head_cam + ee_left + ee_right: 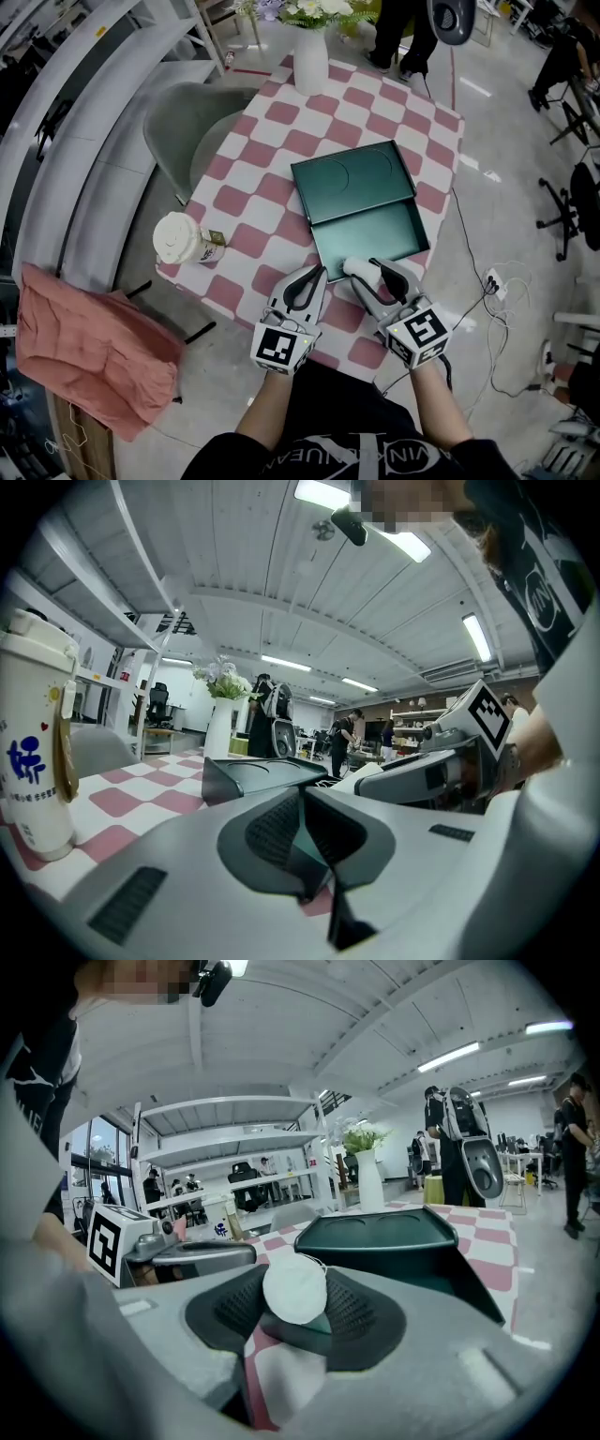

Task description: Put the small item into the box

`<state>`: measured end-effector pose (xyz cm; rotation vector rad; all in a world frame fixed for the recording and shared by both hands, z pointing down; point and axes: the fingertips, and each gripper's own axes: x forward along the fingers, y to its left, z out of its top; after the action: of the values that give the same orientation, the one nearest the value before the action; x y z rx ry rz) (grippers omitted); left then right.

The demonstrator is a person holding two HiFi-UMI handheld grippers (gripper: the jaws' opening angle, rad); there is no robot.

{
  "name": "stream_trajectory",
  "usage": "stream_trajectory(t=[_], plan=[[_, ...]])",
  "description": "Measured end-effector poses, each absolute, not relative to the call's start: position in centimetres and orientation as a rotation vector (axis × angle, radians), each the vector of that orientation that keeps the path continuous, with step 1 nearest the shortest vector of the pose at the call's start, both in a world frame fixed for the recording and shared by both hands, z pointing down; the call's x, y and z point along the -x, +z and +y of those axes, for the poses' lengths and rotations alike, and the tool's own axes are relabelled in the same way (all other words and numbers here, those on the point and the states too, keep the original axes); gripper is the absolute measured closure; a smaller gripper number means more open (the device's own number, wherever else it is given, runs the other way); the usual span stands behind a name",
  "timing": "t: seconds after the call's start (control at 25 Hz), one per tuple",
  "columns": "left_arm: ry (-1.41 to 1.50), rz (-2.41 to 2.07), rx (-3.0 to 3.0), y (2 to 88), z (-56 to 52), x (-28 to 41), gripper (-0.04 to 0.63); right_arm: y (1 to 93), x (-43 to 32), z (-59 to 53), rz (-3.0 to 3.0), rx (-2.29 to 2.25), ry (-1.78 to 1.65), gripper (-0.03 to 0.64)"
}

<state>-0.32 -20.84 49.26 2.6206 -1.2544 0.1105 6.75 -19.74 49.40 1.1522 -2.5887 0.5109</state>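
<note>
A dark green box [375, 234] lies open on the pink-and-white checked table [272, 141], its lid [352, 178] folded back on the far side. My right gripper [364, 269] is at the box's near edge, shut on a small round white item [353, 267]. The right gripper view shows that white item [294, 1288] pinched between the pads, with the box [394, 1238] just beyond. My left gripper [317, 276] rests beside it to the left, over the table, jaws together and holding nothing. In the left gripper view the box [267, 775] stands ahead of the left gripper [302, 841].
A white lidded cup [177, 238] and a small jar [213, 246] stand at the table's left edge. At the far end is a white vase of flowers [310, 56]. A grey chair [187, 122] sits to the left, a pink cloth [84, 347] lower left, cables [497, 291] on the floor at right.
</note>
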Motion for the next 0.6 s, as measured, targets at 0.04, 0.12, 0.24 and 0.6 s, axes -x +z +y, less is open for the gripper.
stream_trajectory(t=[0.04,0.12,0.24,0.6], plan=[[0.114,-1.252,-2.617,49.3,-21.0,0.3,0.575,49.6,-6.6,-20.0,-2.578,-1.143,0.508,0.437],[0.110,-1.252,-2.618,49.3,-21.5,0.4,0.575,49.9,-6.1,-20.4,-2.557,-1.117,0.505,0.437],[0.114,-1.255,-2.607,49.9,-22.0,0.7,0.575,50.4,-5.3,-20.7,-2.526,-1.065,0.488,0.437],[0.109,-1.272,-2.568,50.5,-22.8,1.6,0.575,52.2,-3.2,-20.9,-2.394,-0.883,0.423,0.437]])
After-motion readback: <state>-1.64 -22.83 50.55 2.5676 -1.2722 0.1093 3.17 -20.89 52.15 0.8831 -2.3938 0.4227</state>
